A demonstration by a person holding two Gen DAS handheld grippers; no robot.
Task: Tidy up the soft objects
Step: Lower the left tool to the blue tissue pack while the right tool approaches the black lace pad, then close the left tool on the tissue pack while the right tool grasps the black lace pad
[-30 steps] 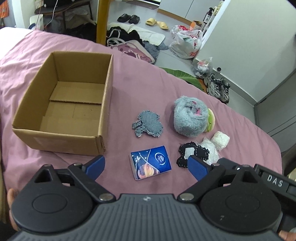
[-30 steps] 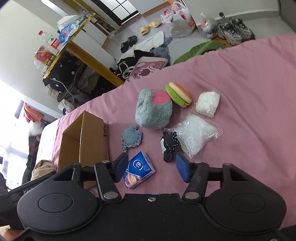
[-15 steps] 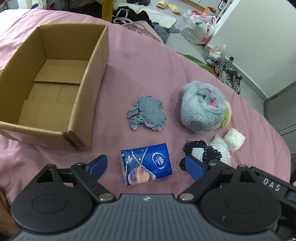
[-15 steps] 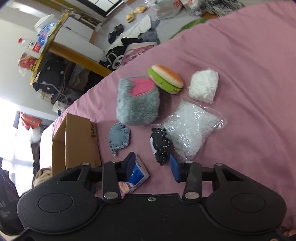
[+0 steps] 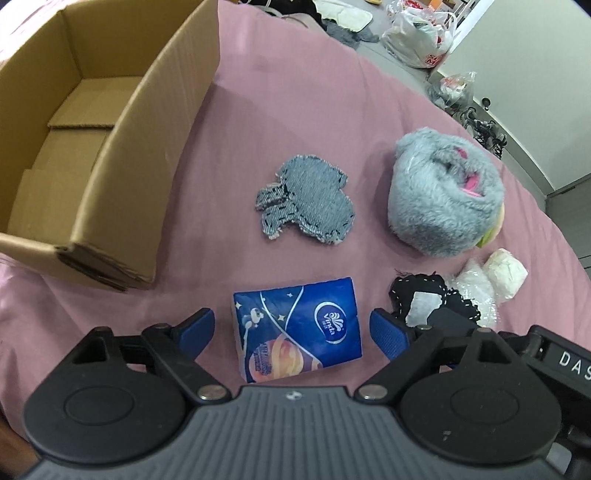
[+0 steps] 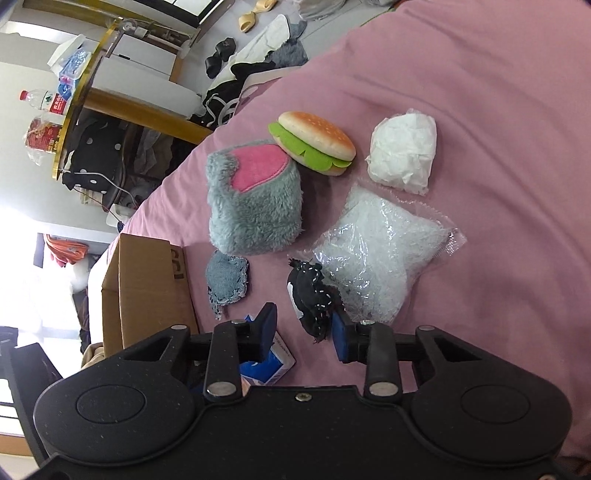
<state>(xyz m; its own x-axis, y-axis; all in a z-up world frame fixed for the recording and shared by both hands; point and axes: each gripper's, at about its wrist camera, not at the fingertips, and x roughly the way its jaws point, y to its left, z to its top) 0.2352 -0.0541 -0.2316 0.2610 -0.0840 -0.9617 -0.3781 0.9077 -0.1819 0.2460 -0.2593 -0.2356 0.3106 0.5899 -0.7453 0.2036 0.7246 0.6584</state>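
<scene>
Left gripper now lower, fingers wide, straddling tissue pack.

Yellow slippers and black slippers lie on the floor. A water bottle stands on a gold-edged table. Plastic bags sit by the wall.
</scene>
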